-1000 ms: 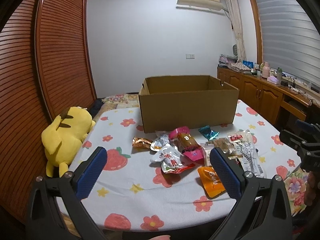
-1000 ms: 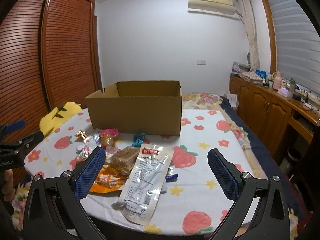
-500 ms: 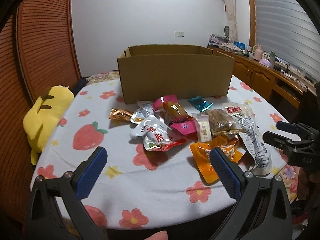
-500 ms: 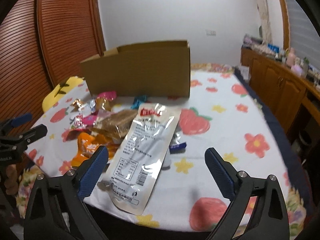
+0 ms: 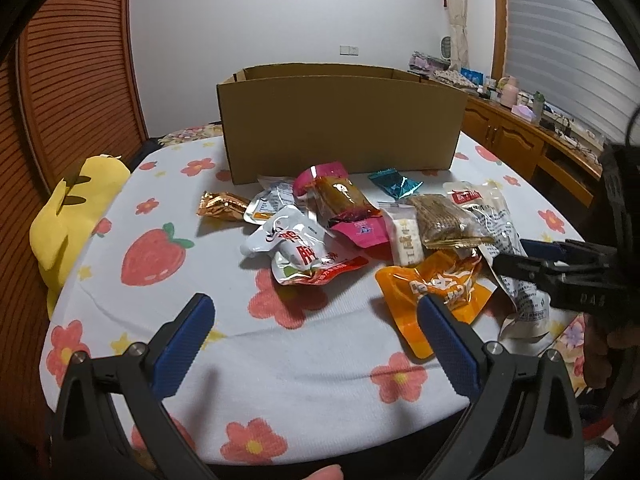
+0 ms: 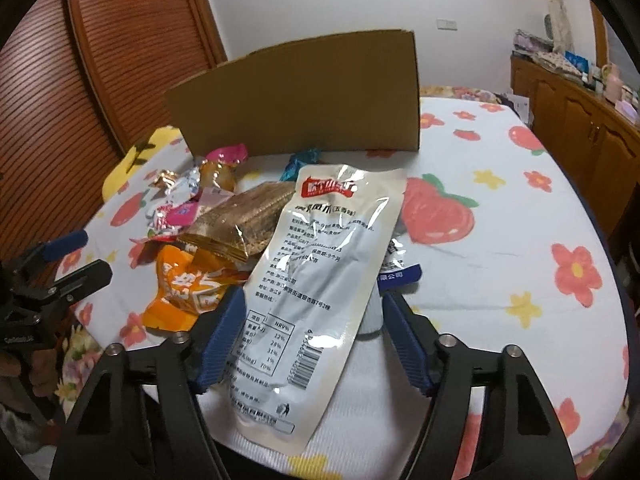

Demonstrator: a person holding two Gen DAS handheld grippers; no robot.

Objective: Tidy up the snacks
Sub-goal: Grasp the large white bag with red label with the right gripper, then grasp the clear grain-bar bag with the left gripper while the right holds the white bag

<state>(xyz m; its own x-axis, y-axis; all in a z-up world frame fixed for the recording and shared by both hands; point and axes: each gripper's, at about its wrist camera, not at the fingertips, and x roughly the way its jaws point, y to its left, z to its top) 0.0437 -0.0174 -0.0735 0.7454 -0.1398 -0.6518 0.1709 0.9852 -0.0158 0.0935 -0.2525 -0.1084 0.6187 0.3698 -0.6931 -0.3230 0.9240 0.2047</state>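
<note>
On the flower-print table (image 5: 304, 364), my cardboard box (image 5: 340, 120) stands behind a heap of snacks. The long white pouch (image 6: 320, 264) lies nearest me, between the closing jaws of my right gripper (image 6: 310, 320), not yet clamped. My left gripper (image 5: 316, 332) hangs spread and empty over bare cloth, near the orange packet (image 5: 436, 288).
</note>
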